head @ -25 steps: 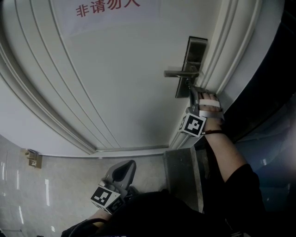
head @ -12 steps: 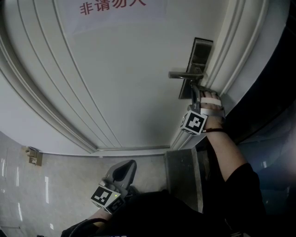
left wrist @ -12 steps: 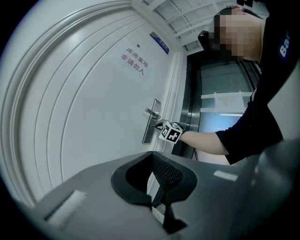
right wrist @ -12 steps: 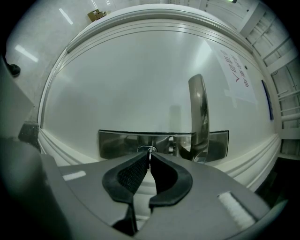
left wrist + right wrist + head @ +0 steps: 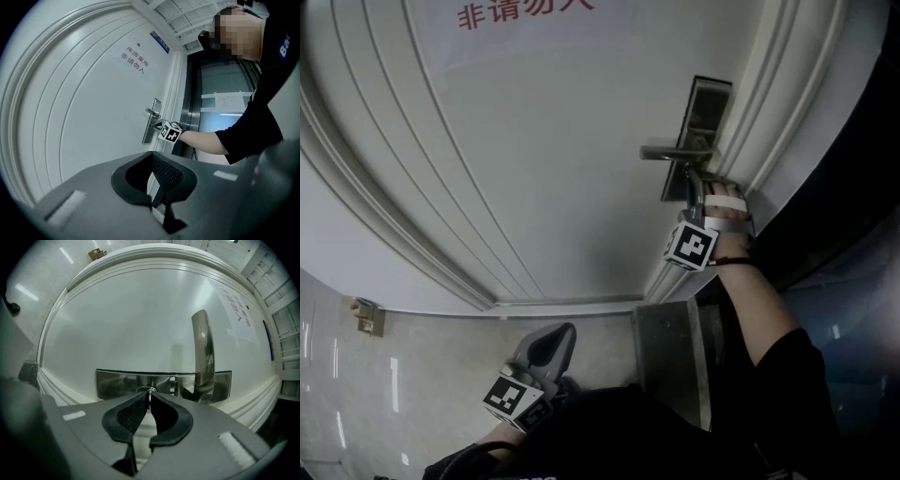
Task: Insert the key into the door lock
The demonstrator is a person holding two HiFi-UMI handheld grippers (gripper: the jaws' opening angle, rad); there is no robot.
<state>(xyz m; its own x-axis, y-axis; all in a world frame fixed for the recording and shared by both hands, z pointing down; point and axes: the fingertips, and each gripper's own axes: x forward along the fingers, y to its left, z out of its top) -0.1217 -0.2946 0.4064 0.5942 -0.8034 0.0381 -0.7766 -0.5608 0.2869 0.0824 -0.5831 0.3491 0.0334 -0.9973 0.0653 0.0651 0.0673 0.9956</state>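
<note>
1. Right tongs (image 5: 150, 395) are pinching the key (image 5: 149, 390), grip just eased a hair. The key's at the lock plate (image 5: 117, 383), mid-frame, left of the handle (image 5: 202, 352).
2. Left tongs (image 5: 151, 156) pressed together, empty.

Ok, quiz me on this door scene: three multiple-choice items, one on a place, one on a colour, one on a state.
1. Where is the right gripper? A at the lock plate; B hanging down low; C raised overhead.
2. The lettering on the sign is: A green; B red; C black.
3. The left gripper's jaws are: A wide open; B gripping something; C shut, empty.
Key: 1 A, its jaws, just opened slightly, pinch the key at the plate beside the lever handle; 2 B, the characters show red; 3 C, they meet with nothing between.
</note>
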